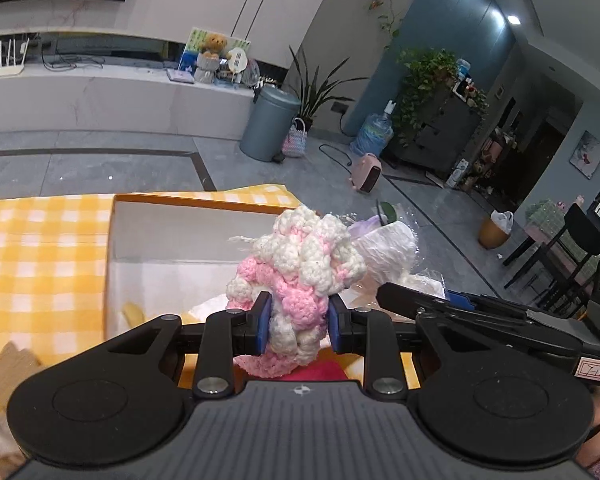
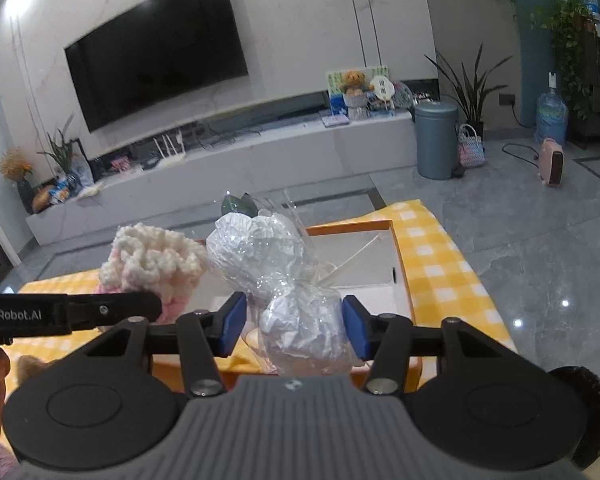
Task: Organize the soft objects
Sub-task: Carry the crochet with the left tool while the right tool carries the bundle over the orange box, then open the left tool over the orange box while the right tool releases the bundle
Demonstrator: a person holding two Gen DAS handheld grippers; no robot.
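- left gripper (image 1: 298, 322), left wrist view: blue pads pressed into the sides of a pink-and-white crochet piece (image 1: 296, 272), jaws narrow, yarn bulging above and below the pinch. judged a firm mid-body hold so the floppy knit does not sag out while carried.
- crochet piece, same view: held in the air over the near corner of an orange-rimmed box (image 1: 188, 200), which sits on a yellow checked cloth (image 1: 40, 248). likely the box is where soft things are being gathered.
- right gripper (image 1: 452, 300), same view: enters from the right just beside the crochet, its wrapped white bundle (image 1: 388, 248) touching or almost touching the yarn; which one, cannot tell.
- hidden, same view: box floor mostly covered by the crochet; a yellow shape and something pale at the near box corner are cut off and unidentifiable; a red patch under the crochet is unclear.
- right gripper (image 2: 294, 330), right wrist view: jaws about half open, pads against the crinkled film of the wrapped white bundle (image 2: 300, 320), so it is held. wide stance suits a bulky, springy wrap.
- wrapped white bundle, same view: above the near edge of the orange-rimmed box (image 2: 396, 248); green leaves (image 2: 238, 204) show behind its top.
- left gripper (image 2: 100, 312), same view: its arm crosses from the left with the crochet piece (image 2: 156, 264); fingertips hidden.
- hard to make out: contents inside the film; thin pale sticks in the box.
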